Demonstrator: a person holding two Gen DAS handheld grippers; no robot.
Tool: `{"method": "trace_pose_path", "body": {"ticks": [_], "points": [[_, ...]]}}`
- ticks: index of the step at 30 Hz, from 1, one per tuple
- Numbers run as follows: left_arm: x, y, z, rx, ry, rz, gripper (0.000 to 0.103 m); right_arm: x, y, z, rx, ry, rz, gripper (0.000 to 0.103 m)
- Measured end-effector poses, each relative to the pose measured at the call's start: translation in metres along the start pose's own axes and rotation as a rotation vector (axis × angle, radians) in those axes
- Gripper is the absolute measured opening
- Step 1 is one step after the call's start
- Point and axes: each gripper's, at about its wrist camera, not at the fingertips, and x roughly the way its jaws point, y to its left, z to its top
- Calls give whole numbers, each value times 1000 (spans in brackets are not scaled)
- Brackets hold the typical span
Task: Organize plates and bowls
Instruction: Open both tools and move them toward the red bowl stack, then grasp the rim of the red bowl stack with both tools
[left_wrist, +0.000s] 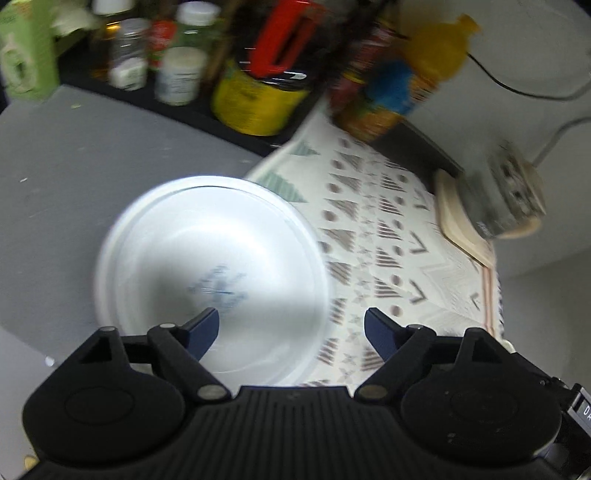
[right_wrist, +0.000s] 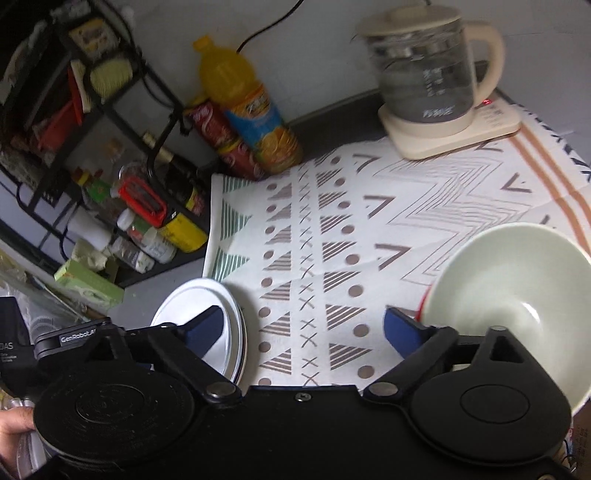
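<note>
Black left tongs (left_wrist: 291, 325) hang spread apart and empty just above the round white plates (left_wrist: 212, 277), which sit stacked on the grey bench (left_wrist: 55, 177), their right edge overlapping the patterned white cloth (left_wrist: 388, 236). Blur hides how many plates there are; the right wrist view suggests two or three. Right tongs (right_wrist: 304, 326) are likewise wide apart and hold nothing. A pale green bowl with a red outside (right_wrist: 517, 295) lies tilted just beyond their right fingertip (right_wrist: 399, 328), so the right hand is nearer the bowl, the left nearer the plates.

Grey counter (left_wrist: 66, 155): patterned cloth (right_wrist: 369, 229), white plates (right_wrist: 195, 306), kettle base (right_wrist: 443, 136).
</note>
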Motion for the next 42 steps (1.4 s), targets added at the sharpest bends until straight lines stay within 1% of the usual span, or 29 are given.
{"method": "trace_pose_path", "body": {"ticks": [4, 6, 12, 16, 22, 29, 36, 40, 42], "points": [[3, -28, -3, 56, 11, -29, 89, -16, -16, -1, 21, -23, -18, 99], [6, -42, -3, 84, 16, -38, 90, -23, -23, -1, 28, -38, -29, 101], [13, -77, -11, 154, 38, -70, 91, -41, -44, -3, 54, -72, -52, 101], [17, -98, -17, 181, 51, -88, 91, -50, -58, -4, 69, -88, -66, 101], [22, -123, -31, 178, 61, -100, 91, -59, -80, -3, 89, -104, -83, 102], [32, -155, -48, 199, 77, -101, 91, -66, -106, -1, 106, -112, -101, 102], [43, -182, -63, 200, 103, -113, 90, -67, -130, 2, 112, -98, -128, 102], [50, -196, -73, 235, 108, -98, 89, -66, -147, 2, 119, -86, -137, 102], [57, -199, -76, 236, 126, -97, 88, -64, -153, 2, 125, -76, -141, 102]]}}
